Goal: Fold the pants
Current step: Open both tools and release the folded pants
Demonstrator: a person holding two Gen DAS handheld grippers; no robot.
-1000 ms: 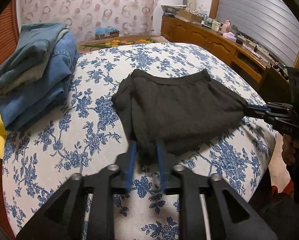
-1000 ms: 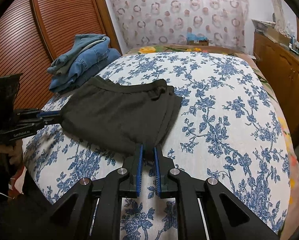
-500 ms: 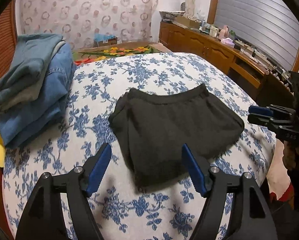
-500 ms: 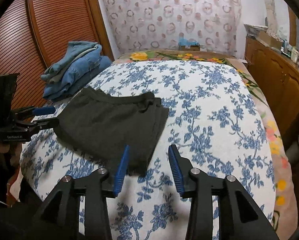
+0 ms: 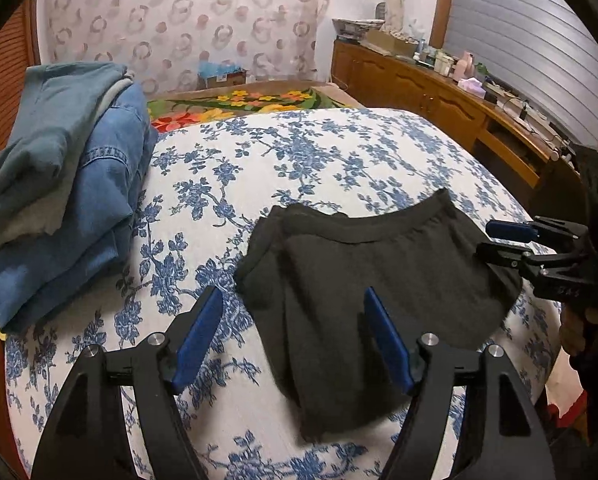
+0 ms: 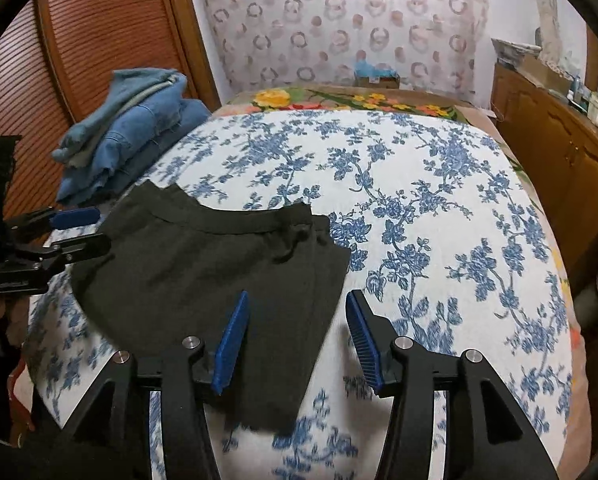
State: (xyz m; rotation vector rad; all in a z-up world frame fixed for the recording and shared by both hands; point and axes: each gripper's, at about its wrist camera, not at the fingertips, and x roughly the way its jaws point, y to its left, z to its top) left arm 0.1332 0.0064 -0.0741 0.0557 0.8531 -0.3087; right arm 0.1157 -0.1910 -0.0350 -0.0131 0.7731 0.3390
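Observation:
Black folded pants [image 5: 379,280] lie flat on the blue-flowered bedspread [image 5: 319,160], waistband on the far side. My left gripper [image 5: 292,300] hovers open above their near left corner, with the blue pads clear of the cloth. In the right wrist view the pants [image 6: 203,268] lie left of centre. My right gripper [image 6: 297,298] hangs over their near right edge with its jaws opening, and the cloth below is not pinched. Each gripper shows in the other's view: the right gripper [image 5: 495,240] at the pants' right side, the left gripper [image 6: 83,232] at their left side.
A stack of folded jeans [image 5: 71,184] sits at the bed's far left, by a wooden slatted door [image 6: 59,60]. A wooden sideboard [image 5: 439,96] with clutter runs along the right wall. A flowered blanket [image 6: 339,100] lies at the bed's far end.
Both grippers were shut on the pants' near edge, then opened, let go and drew back. The pants now rest flat on the bed.

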